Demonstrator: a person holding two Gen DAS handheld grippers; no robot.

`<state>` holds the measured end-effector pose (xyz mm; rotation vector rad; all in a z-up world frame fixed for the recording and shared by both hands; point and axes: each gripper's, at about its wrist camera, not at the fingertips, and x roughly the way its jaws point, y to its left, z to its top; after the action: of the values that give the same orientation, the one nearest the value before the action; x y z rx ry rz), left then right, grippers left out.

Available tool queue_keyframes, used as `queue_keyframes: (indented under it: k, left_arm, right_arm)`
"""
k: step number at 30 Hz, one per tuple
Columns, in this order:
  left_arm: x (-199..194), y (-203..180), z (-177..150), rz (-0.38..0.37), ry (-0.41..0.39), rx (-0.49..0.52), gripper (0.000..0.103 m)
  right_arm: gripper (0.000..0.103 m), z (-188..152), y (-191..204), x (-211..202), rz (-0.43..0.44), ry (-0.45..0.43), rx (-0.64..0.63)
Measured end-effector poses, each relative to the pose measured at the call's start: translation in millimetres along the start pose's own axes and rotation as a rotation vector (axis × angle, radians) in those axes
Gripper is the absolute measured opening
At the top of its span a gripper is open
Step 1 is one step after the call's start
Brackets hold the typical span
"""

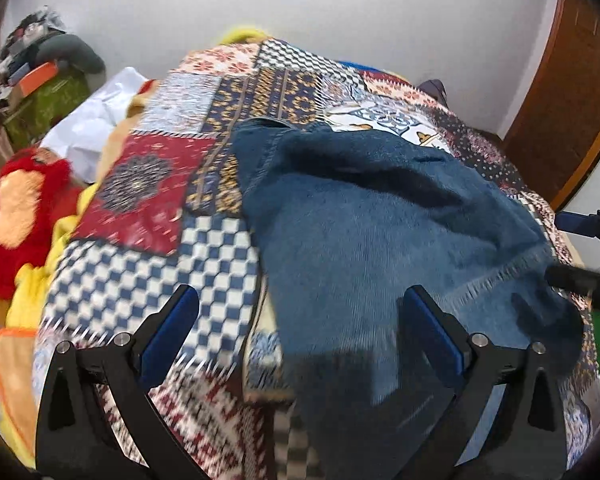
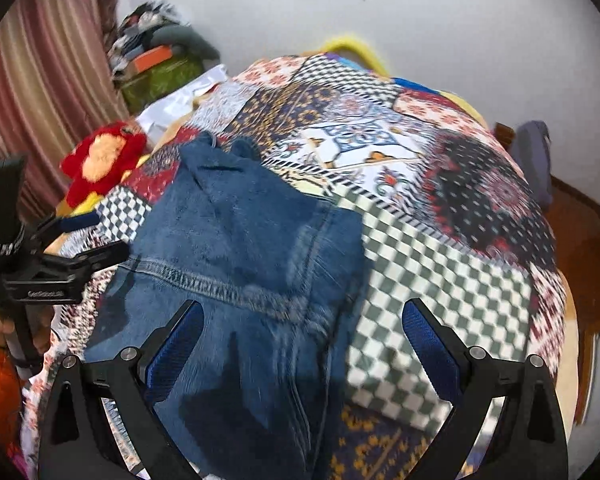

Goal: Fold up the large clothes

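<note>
Blue denim garment [image 1: 380, 240] spread over centre-right of left wrist frame, lying rumpled on patchwork bedspread [image 1: 148, 196]; seam and hem stitching visible at lower right. Same denim [image 2: 240, 248] at centre-left of right wrist frame, stitched waistband-like seam running across its middle, lower part blurred.

Left gripper [image 1: 300, 320] at bottom of its frame, fingers spread wide, nothing between them, right blue pad over the denim, left pad over checkered patch. Seen again at left edge of right wrist frame [image 2: 96, 240], tips near denim edge; contact unclear.

Right gripper [image 2: 302, 332] at bottom of its frame, fingers wide apart, holding nothing, left pad above denim, right pad above green-white checks. Part of it at right edge of left wrist frame [image 1: 580, 248].

Red plush toy [image 1: 20, 216] at left edge, beside bedspread. Striped curtain [image 2: 48, 80] upper left. Cluttered pile [image 2: 156, 52] by white wall [image 1: 340, 20]. Wooden door [image 1: 560, 112] upper right.
</note>
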<state>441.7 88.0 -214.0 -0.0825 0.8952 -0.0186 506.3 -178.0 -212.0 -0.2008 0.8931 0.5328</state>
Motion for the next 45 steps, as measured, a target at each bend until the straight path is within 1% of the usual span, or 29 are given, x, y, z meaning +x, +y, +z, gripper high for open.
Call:
queue_keyframes:
  k: [2, 5, 7, 8, 11, 12, 16, 19, 23, 26, 30, 34, 36, 38, 41, 43, 45]
  left_arm:
    - [16, -4, 10, 0.010, 0.011, 0.016, 0.103]
    - [35, -6, 28, 0.006, 0.002, 0.028, 0.103]
    - [47, -3, 42, 0.029, 0.001, 0.021, 0.103]
    - [52, -1, 47, 0.040, 0.001, 0.017, 0.103]
    - [64, 4, 59, 0.081, -0.016, 0.016, 0.103]
    - [68, 6, 63, 0.096, -0.013, 0.017, 0.103]
    - [75, 10, 71, 0.095, 0.012, -0.006, 0.103]
    - [63, 6, 72, 0.121, -0.006, 0.008, 0.103]
    - [33, -1, 71, 0.149, -0.046, 0.061, 0.103]
    - [7, -4, 69, 0.143, -0.072, 0.090, 0.103]
    - [-29, -6, 56, 0.138, -0.107, 0.124, 0.103]
    - [-52, -3, 36, 0.103, -0.117, 0.128, 0.103]
    - [-56, 3, 22, 0.067, -0.095, 0.095, 0.103]
    - [-55, 9, 9, 0.021, -0.069, 0.052, 0.103]
    - [-42, 21, -12, -0.061, -0.012, -0.030, 0.103]
    - [-24, 29, -26, -0.096, 0.057, -0.086, 0.103]
    - [-6, 37, -40, -0.151, 0.124, -0.151, 0.103]
  right_arm:
    - [0.099, 5, 3, 15, -0.002, 0.012, -0.030]
    - [0.099, 11, 1, 36, -0.017, 0.037, -0.043]
    - [0.099, 18, -6, 47, -0.035, 0.043, -0.045]
    - [0.099, 20, -11, 53, -0.042, 0.043, -0.038]
    - [0.099, 25, -28, 65, 0.014, 0.059, 0.003]
    - [0.099, 26, -32, 67, 0.021, 0.061, 0.014]
    - [0.099, 29, -45, 70, 0.025, 0.050, 0.081]
    - [0.099, 33, -47, 62, 0.001, 0.030, 0.098]
    - [0.099, 37, -44, 39, -0.052, -0.017, 0.094]
    - [0.099, 37, -43, 20, -0.046, -0.041, 0.099]
    - [0.099, 32, -39, -10, -0.030, -0.077, 0.102]
    - [0.099, 22, -29, -30, -0.017, -0.096, 0.075]
    - [0.099, 13, -25, -36, -0.011, -0.105, 0.066]
    - [0.099, 3, -23, -34, 0.005, -0.094, 0.077]
    - [0.099, -14, -27, -22, 0.080, -0.029, 0.129]
    - [0.099, -26, -32, -8, 0.144, 0.030, 0.179]
    - [0.099, -36, -40, 9, 0.192, 0.090, 0.230]
